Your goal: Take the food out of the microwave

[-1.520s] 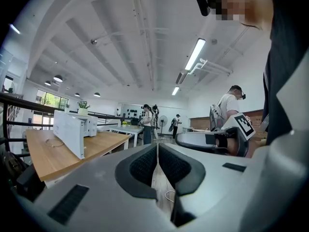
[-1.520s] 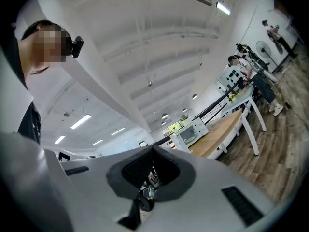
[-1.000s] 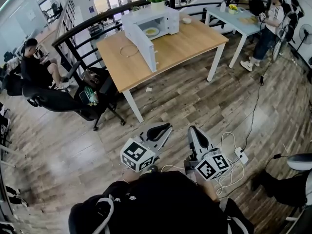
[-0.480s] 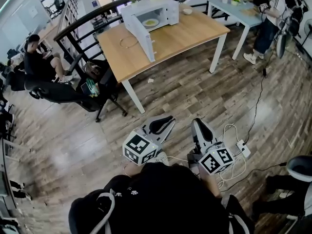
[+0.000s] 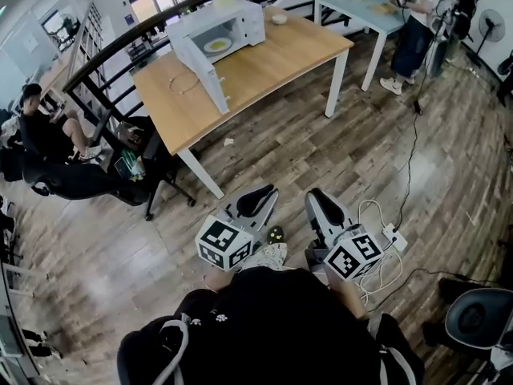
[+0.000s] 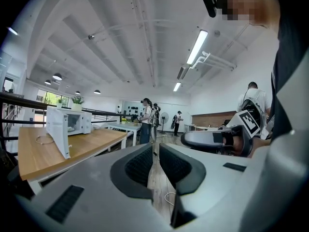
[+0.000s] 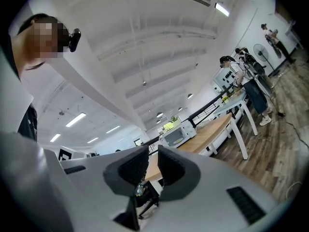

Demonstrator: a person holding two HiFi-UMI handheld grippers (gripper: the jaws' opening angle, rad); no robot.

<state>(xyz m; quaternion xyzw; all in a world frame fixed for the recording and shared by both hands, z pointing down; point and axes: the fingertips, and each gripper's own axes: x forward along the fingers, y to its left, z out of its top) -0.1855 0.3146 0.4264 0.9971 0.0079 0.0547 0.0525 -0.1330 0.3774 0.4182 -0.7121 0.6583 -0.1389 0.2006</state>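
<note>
Person on chair (image 5: 44, 123): far left, seated by the dark railing; well apart from both tongs
Worktop (image 5: 272, 62): pale wood on white legs, upper middle of the head view; a thin loop of cord (image 5: 185, 85) lies on its left part; a small bowl (image 5: 279, 19) sits near its far edge
Microwave (image 5: 240, 21): white, at the far side of the worktop; its door (image 5: 203, 74) stands wide open
Food (image 5: 217, 46): yellowish, on a plate inside the open microwave; nothing touches it
Left tongs (image 5: 264, 195): low in the middle, above the wood floor (image 5: 321, 151); jaws drawn together to a mere slit; nothing gripped; well apart from the worktop
Right tongs (image 5: 318, 199): just beside the left pair; jaws likewise closed to a narrow slit; empty
Cable (image 5: 385, 255): white, coiled on the floor, right of the right tongs
Standing person (image 5: 413, 22): top right, at a pale blue table (image 5: 361, 10)
</note>
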